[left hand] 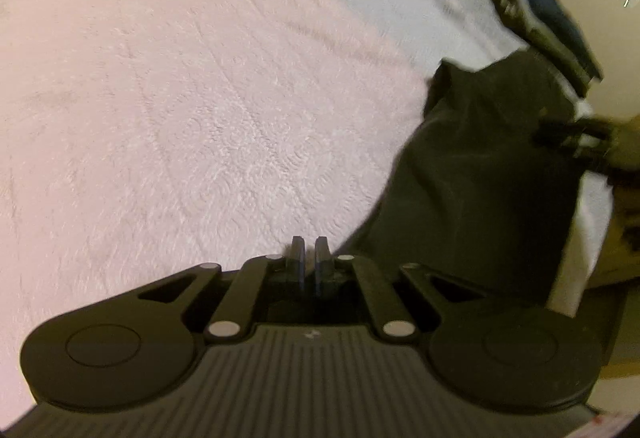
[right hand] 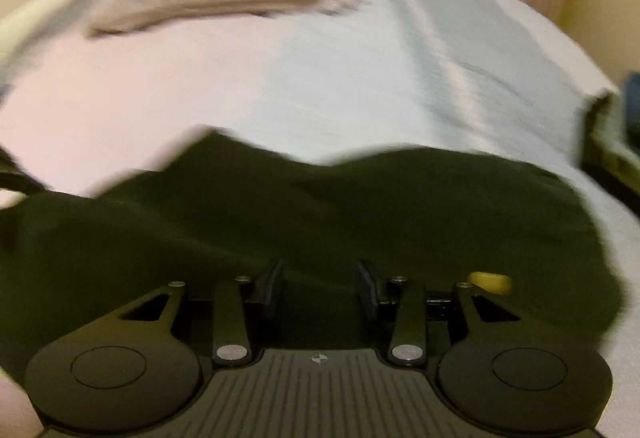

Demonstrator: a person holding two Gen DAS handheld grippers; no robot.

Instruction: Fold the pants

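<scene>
Dark pants (right hand: 304, 214) lie bunched near the bed (right hand: 360, 78) edge, left gripper (left hand: 309, 258) shut and empty, right gripper (right hand: 320, 290) half-open over cloth, apparently holding nothing; better to spread them flat before folding.

No legible text, labels, brands or nos. in either view; both frames motion-blurred. Only sign-like mark: small round crosshair symbol (right hand: 319, 358) on ribbed housing of right gripper (right hand: 320, 288), centred near its front edge, right wrist view; a fainter, smeared mark (left hand: 311, 334) at the matching spot on left gripper (left hand: 309, 262) housing, left wrist view, form not resolvable; no lettering beside either. Small yellow tab (right hand: 490, 282) on dark pants (right hand: 280, 206), right wrist view: too blurred to tell whether printed.
</scene>
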